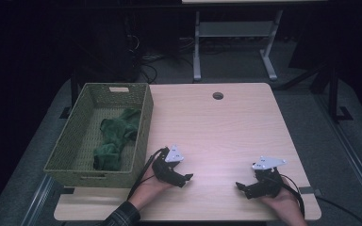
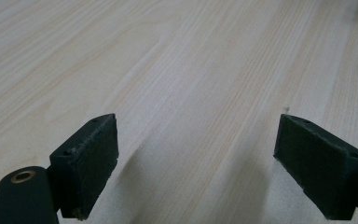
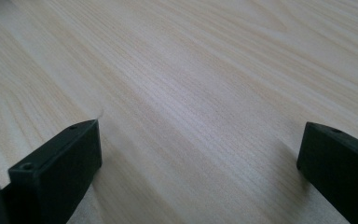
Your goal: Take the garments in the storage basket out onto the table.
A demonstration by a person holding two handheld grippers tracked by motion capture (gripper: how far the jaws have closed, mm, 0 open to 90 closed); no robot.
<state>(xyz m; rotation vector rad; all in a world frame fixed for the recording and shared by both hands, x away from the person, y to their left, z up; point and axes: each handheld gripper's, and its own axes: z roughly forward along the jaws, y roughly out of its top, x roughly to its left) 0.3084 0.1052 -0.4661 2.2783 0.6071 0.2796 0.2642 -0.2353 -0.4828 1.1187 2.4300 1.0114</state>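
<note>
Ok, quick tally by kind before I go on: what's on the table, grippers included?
Grippers: 2, the left gripper and the right gripper, both open with nothing between the jaws
Woven basket: 1
Green cloth, lying in the basket: 1
Total: 4

From my screen I see a pale wood-grain worktop (image 1: 226,127), its grain running in long, fine streaks in both close-up views. Near the worktop's far edge, about midway along it, is a round cable hole (image 1: 218,95). Beyond that far edge stands a grey table frame (image 1: 197,47) with two legs and a crossbar. Left of that frame, behind the worktop's far left corner, dark cables (image 1: 146,70) lie tangled on the grey floor (image 1: 306,108).
</note>
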